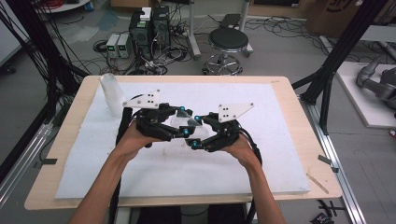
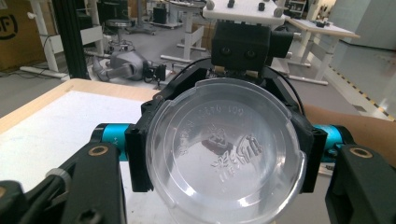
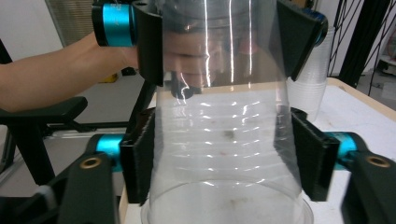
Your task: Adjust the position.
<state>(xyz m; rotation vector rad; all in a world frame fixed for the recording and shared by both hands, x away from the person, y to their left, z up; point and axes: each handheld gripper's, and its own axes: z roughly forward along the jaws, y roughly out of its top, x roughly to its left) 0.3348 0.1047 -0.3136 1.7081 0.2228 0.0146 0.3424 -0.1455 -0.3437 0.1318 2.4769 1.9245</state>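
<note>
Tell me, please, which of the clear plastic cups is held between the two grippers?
The single clear cup at mid-table, clamped by both the left gripper and right gripper. The stack of cups stands untouched near the table's far left corner.

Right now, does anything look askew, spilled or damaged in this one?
Nothing spilled or broken. The clear plastic cup lies on its side in the air between the left gripper and the right gripper, both clamped on it. A stack of cups stands leaning at the table's far left corner.
</note>
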